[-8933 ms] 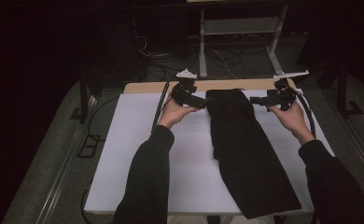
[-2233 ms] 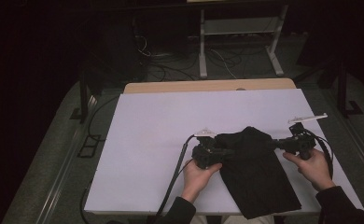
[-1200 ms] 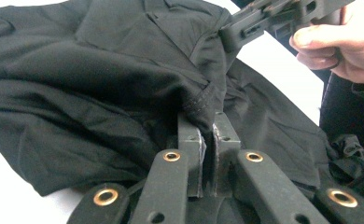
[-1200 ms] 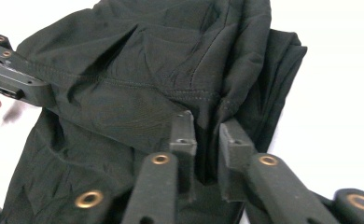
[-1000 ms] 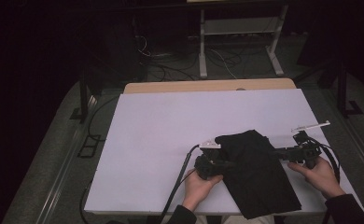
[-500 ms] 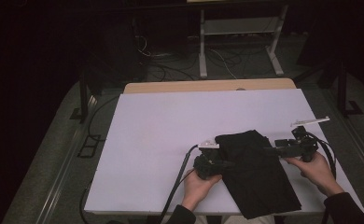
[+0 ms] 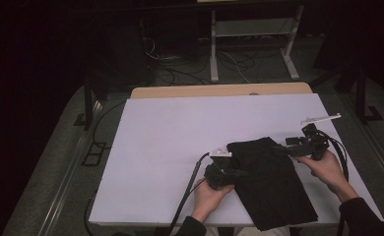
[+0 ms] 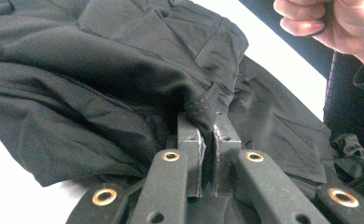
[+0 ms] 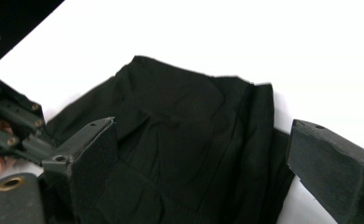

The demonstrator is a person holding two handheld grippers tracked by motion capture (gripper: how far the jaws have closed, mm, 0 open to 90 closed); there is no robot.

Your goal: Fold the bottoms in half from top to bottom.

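Left hand-held gripper (image 8: 207,140) pinching garment (image 8: 124,84), right (image 9: 199,154) released

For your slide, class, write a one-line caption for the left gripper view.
Left claw shut on a fold of the black garment, which lies rumpled on the white table.

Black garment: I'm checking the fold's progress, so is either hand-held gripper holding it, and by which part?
The left hand-held gripper pinches the black garment at a stitched edge of its folded-over layer. The right hand-held gripper has just opened and holds nothing.
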